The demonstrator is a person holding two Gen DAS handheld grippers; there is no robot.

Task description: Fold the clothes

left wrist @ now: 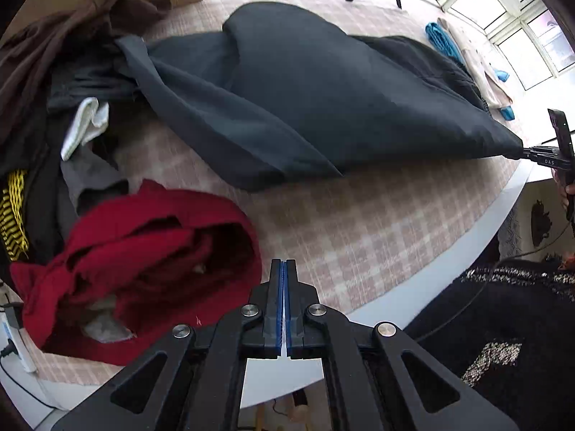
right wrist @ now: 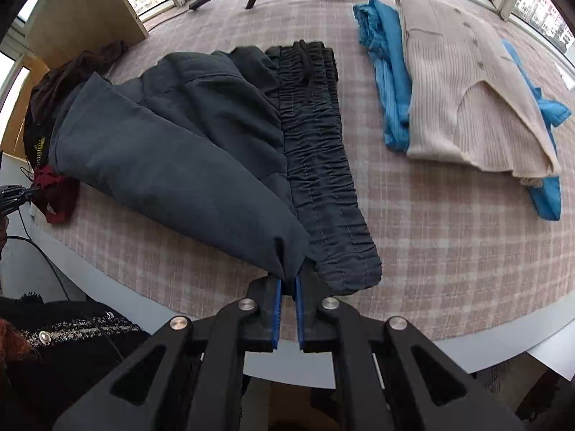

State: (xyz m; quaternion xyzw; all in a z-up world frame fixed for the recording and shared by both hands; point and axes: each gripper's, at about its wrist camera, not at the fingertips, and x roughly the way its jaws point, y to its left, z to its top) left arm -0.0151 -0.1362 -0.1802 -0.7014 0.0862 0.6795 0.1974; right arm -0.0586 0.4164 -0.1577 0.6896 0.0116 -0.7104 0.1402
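Nearest me, the right tool (right wrist: 287, 287) has its blue pads pinched on a corner of the dark slate-grey cotton trousers (right wrist: 187, 151), right at the near rim of the counter (right wrist: 467, 251) with its pink checked cloth. That bite looks thin: only a small tuck of cloth sits between the pads, so a hard pull could slip it free and let the leg flop off the edge at six o'clock.

The left tool (left wrist: 284, 269) is pressed together on nothing, hovering above the counter just beside the crumpled red knitted garment (left wrist: 143, 258) at its nine o'clock. With one corner held, I reckon the trousers will skew rather than fold square.

Further back, the ruched elastic waistband (right wrist: 316, 151) lies flat, while the trousers' far end runs into the heap of brown and black unfolded clothes (left wrist: 54, 72) at ten o'clock; dragging may snag them.

Toward one o'clock, the folded beige ribbed cardigan (right wrist: 467, 100) lies on the folded blue garment (right wrist: 388, 82), well apart.
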